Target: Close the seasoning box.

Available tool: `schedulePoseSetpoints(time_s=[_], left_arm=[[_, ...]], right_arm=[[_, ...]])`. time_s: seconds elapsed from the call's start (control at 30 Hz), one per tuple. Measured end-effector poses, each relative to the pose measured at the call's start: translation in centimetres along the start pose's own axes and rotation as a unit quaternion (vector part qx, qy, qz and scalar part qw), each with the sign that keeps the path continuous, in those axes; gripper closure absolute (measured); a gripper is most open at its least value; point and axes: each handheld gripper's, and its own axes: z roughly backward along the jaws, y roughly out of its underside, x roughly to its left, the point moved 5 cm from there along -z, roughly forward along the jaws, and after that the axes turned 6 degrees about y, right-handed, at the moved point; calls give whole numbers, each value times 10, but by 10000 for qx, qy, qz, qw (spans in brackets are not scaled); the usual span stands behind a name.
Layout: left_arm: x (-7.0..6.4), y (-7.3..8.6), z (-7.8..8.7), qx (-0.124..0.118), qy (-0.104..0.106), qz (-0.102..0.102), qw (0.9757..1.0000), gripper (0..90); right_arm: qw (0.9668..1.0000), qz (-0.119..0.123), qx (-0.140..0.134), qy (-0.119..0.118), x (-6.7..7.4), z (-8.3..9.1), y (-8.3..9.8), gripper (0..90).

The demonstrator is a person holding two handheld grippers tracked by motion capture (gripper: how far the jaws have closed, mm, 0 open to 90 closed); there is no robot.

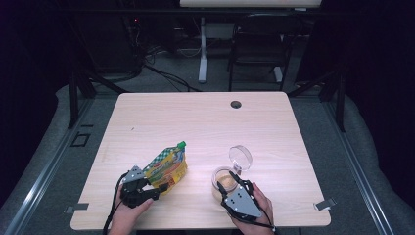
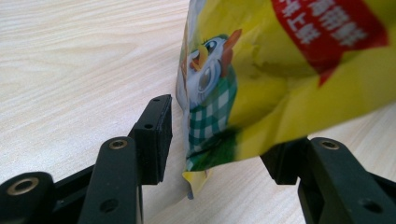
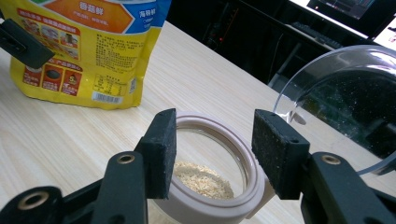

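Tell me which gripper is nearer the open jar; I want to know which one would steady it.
Right. The right gripper has its open jaws on either side of the jar at its rim. The left gripper is across the table, at the bottom of the yellow pouch.

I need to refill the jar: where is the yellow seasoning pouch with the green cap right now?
In the high view the yellow seasoning pouch is on the near left of the wooden table, left of the open jar, its bottom corner between the left gripper's open jaws.
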Motion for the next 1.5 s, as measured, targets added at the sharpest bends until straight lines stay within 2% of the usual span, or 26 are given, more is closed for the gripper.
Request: schedulePoseSetpoints(time_s=[0.37,0.67,0.93,1.03,1.37,1.5], left_arm=[[-6,4,6,-42,-5,-37,10000,484],[-10,7,15,-62,34,-85,9999,481],[-11,7,17,-93,43,-68,9999,481],[-11,7,17,-104,34,-79,9999,481],[-13,6,16,-99,33,-95,9999,480],[-14,6,16,-122,31,-80,9999,480]], right_arm=[[9996,-199,113,-170,-7,1,-2,502],[9971,-478,333,-482,-14,1,-4,502],[9911,-987,422,-786,-22,4,-11,504],[9886,-1110,471,-899,-26,5,-13,507],[9831,-1276,608,-1161,-35,9,-22,528],[9806,-1294,756,-1267,-38,11,-26,541]])
